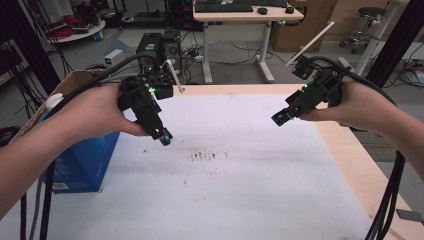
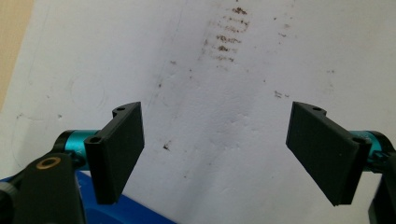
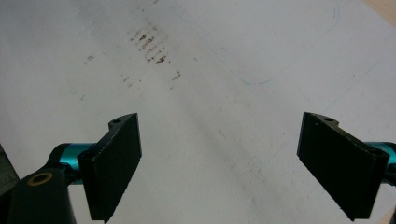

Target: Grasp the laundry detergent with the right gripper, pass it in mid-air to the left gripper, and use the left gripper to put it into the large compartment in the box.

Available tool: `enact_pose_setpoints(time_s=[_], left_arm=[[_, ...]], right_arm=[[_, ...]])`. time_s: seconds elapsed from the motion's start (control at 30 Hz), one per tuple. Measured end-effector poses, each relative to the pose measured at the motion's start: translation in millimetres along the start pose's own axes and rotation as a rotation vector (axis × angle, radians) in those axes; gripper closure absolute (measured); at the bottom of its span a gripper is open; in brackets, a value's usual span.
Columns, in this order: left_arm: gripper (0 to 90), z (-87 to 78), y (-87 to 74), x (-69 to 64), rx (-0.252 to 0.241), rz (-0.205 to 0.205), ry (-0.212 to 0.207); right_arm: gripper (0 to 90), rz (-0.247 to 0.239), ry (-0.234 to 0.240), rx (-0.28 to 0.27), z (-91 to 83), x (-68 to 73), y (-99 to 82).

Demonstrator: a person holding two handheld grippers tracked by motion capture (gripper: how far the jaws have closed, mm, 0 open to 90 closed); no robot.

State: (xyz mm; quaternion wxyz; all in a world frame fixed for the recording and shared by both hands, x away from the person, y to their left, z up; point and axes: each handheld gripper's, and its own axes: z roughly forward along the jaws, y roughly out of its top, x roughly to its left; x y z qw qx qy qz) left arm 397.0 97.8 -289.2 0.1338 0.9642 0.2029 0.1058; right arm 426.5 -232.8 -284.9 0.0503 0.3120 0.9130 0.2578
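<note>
Hands come in from the bottom of the high view, each wrapped round a black gripper held above a white sheet [image 1: 240, 200] that covers most of the wooden table [image 1: 350, 160]. The left gripper [image 1: 164, 136] hangs over the sheet's left part, its tip tilted down and toward the middle, a green light glowing on its body. The right gripper [image 1: 280, 118] is held over the sheet's right edge, also tilted down and inward. The two are well apart, and between them, nearer the left one, lies a patch of brown smudges [image 1: 202, 155] on the sheet. A blue box [image 1: 82, 165] stands at the table's left edge, under the left forearm, with a cardboard box [image 1: 70, 82] behind it. How the jaws stand cannot be told from this height.

In the left gripper view, the left gripper [image 2: 215, 149] has its jaws spread wide with nothing between them. The bare white sheet [image 2: 116, 56] lies beneath, and the brown smudges [image 2: 229, 35] sit ahead near the top edge. A corner of the blue box [image 2: 116, 212] shows at the bottom.

In the right gripper view, the right gripper [image 3: 219, 163] likewise has its jaws wide apart and holds nothing. The brown smudges [image 3: 149, 44] lie ahead, up and to the left, and a faint blue pen line [image 3: 261, 79] curves across the white sheet [image 3: 224, 140] to the upper right.
</note>
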Motion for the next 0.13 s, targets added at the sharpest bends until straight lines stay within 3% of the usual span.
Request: enact_pose_setpoints(time_s=[0.13], left_arm=[[19.5,-0.6,-0.6,0.0,-0.008,-0.007,0.002]], right_arm=[[13.0,0.004,0.002,-0.002,-0.3,0.4,0.2]])
